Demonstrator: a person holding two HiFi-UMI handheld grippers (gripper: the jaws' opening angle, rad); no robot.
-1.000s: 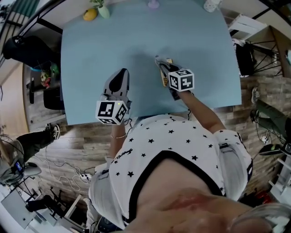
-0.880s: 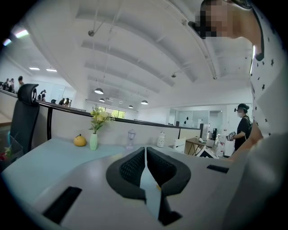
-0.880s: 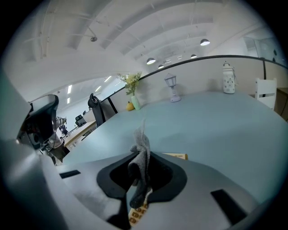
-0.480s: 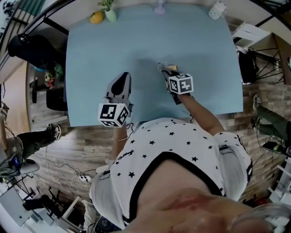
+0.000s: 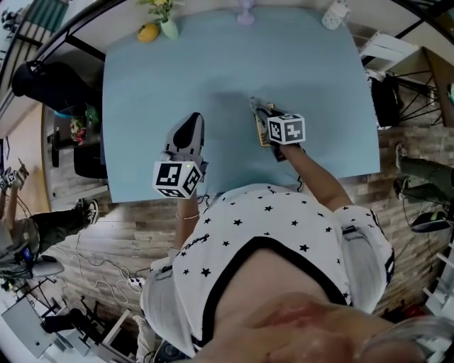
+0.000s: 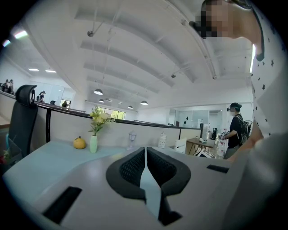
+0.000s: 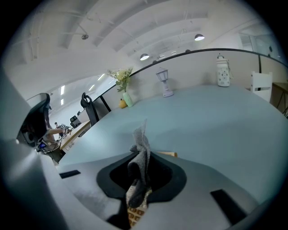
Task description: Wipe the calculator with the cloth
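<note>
A yellowish calculator (image 5: 262, 130) lies flat on the light blue table (image 5: 142, 85), right of the middle and near the front edge. My right gripper (image 5: 255, 105) hovers right over it, shut on a grey cloth (image 7: 141, 152) that sticks up between the jaws. In the right gripper view the calculator's keys (image 7: 134, 216) show under the jaws. My left gripper (image 5: 191, 118) rests low over the table to the left, apart from the calculator. Its jaws (image 6: 145, 155) are shut with nothing between them.
Along the table's far edge stand a vase of flowers (image 5: 164, 21), a yellow fruit (image 5: 147, 32), a small lantern (image 5: 245, 10) and a white jar (image 5: 335, 13). A black chair (image 5: 42, 81) stands off the left side. The front edge runs just below both grippers.
The right gripper with the cloth has shifted slightly over the calculator. The left gripper has stayed where it was.
</note>
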